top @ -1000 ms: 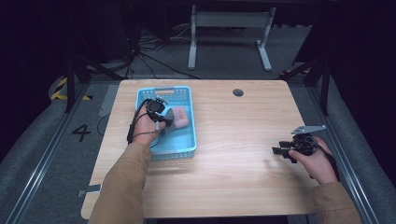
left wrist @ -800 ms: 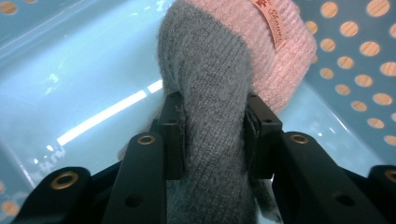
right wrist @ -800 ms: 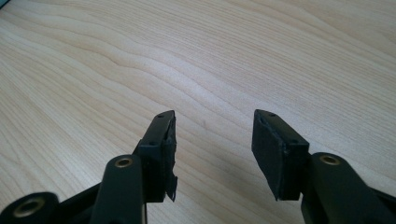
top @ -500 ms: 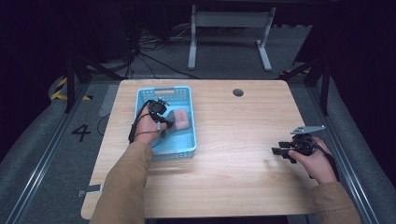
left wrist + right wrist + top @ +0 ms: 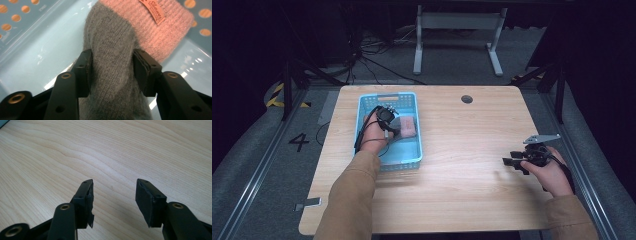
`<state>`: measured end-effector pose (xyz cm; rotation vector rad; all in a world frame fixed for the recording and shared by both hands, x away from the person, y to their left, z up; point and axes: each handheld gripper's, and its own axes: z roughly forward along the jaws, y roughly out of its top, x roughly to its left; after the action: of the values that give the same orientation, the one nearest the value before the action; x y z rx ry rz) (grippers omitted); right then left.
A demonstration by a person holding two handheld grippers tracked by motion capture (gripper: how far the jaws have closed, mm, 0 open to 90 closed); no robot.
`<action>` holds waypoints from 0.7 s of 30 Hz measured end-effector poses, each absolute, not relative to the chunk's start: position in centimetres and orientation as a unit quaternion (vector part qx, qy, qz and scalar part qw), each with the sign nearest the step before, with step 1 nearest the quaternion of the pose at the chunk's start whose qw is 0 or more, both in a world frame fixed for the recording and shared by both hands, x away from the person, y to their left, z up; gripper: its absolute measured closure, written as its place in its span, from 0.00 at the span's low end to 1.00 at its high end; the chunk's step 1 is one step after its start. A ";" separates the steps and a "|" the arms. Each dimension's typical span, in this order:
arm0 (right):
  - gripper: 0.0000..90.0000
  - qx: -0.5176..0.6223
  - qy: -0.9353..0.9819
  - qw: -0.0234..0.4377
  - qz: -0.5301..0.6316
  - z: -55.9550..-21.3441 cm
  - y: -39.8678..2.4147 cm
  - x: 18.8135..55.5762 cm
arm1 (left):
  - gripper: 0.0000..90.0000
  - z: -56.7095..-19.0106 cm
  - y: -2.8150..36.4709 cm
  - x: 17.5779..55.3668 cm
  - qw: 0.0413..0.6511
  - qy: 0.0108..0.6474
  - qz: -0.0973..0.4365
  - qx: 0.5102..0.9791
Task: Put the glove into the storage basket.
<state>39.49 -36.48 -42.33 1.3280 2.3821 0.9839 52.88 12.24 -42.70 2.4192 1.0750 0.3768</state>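
Note:
A light blue perforated basket [image 5: 387, 95] stands on the left half of the wooden table. In it lie a pink knitted cloth with a sewn label [image 5: 155, 30] [image 5: 408, 126] and a grey knitted sock [image 5: 110, 45] that overlaps the cloth. My left gripper [image 5: 112, 53] [image 5: 387, 116] points down into the basket with the grey sock between its jaws. The jaws have just been opening; the wool still brushes both pads, and the sock rests on the basket floor. At the table's right my right gripper [image 5: 113, 186] [image 5: 508, 161] hovers open over bare wood with nothing between its jaws.
The wooden table [image 5: 472, 135] has a round cable hole [image 5: 467, 99] near its far edge. Beyond the table a metal stand [image 5: 457, 30] and cables rest on the dark floor. Black frame rails run along both sides.
The left hand has shifted only slightly inside the basket. The right hand has stayed where it was.

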 end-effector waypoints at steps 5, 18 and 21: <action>0.55 0.456 0.816 0.121 0.335 -42.4 -36.4 39.6 | 0.41 -42.2 12.0 52.6 0.256 0.404 0.159 0.864; 0.54 0.442 0.820 0.117 0.344 -42.1 -35.4 40.3 | 0.40 -39.2 12.5 50.6 0.341 0.421 0.152 0.827; 0.54 0.437 0.822 0.119 0.345 -41.9 -34.9 40.6 | 0.41 -38.3 12.5 49.7 0.353 0.423 0.145 0.822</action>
<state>40.60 -34.90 -41.92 1.2779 2.4023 1.0097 49.70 12.51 -38.33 2.1261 1.0938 0.3763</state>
